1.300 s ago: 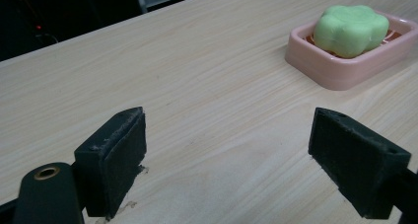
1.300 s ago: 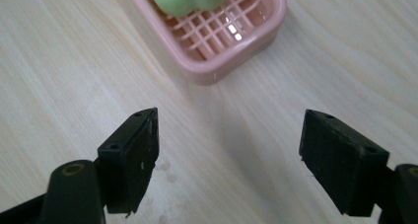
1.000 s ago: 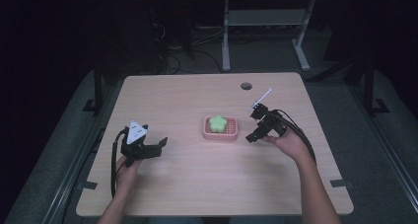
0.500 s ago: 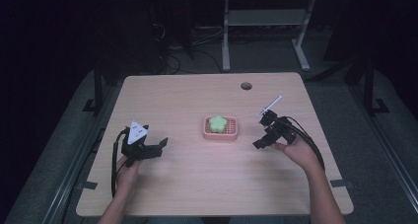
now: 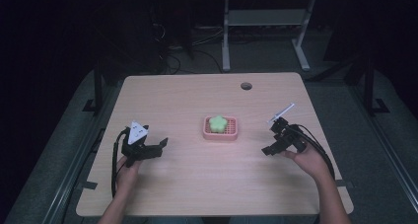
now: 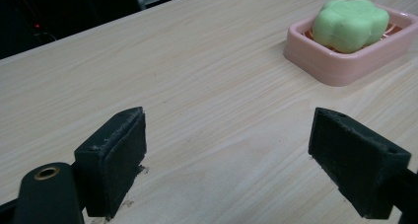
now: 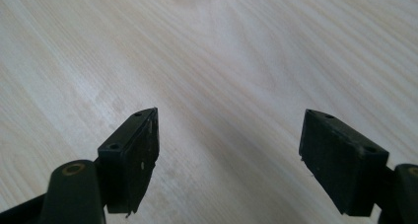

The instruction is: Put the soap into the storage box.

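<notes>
Both the left gripper [image 5: 156,146] and right gripper [image 5: 274,139] gape released, flanking the green flower-shaped soap [image 5: 217,124] in its pink plastic dish [image 5: 232,134].

We see a pale green, flower-shaped soap [image 5: 217,124] lying flat in a pink rectangular soap dish [image 5: 234,134], which sits mid-counter [image 5: 197,100], between our hands.

Pink soap dish [image 6: 345,61] cut off at right edge in left gripper view. Green soap [image 6: 351,24] hides the dish's inner floor.
</notes>
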Motion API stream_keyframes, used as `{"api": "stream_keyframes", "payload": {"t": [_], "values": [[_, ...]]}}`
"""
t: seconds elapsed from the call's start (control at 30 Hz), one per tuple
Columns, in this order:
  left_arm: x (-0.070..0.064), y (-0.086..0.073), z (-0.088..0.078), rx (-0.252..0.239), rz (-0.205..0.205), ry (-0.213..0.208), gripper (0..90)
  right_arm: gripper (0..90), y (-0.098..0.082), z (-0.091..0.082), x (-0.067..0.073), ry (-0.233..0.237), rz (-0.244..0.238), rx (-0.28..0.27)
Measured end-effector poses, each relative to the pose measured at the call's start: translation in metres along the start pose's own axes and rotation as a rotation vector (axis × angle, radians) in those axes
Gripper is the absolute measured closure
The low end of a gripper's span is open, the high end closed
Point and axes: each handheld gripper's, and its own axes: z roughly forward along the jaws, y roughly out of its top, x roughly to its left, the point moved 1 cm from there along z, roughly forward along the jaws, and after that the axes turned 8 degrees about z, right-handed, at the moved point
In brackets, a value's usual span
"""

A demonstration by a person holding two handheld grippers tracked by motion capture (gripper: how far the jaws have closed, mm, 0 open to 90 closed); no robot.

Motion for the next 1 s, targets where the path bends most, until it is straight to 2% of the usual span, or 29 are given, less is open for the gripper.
{"api": "stream_keyframes", "payload": {"t": [0.27,0.8,1.0], "values": [[-0.001,-0.001,0.001,-0.002,0.004,0.002,14.3,22.8,-0.018,-0.002,-0.005,0.006,0.016,-0.026],[-0.004,-0.001,0.002,0.002,0.009,-0.001,14.3,22.9,-0.062,-0.012,-0.015,0.011,0.085,-0.076],[-0.003,-0.001,0.002,0.004,0.012,0.003,14.3,22.9,-0.072,-0.014,-0.017,0.022,0.106,-0.092]]}}
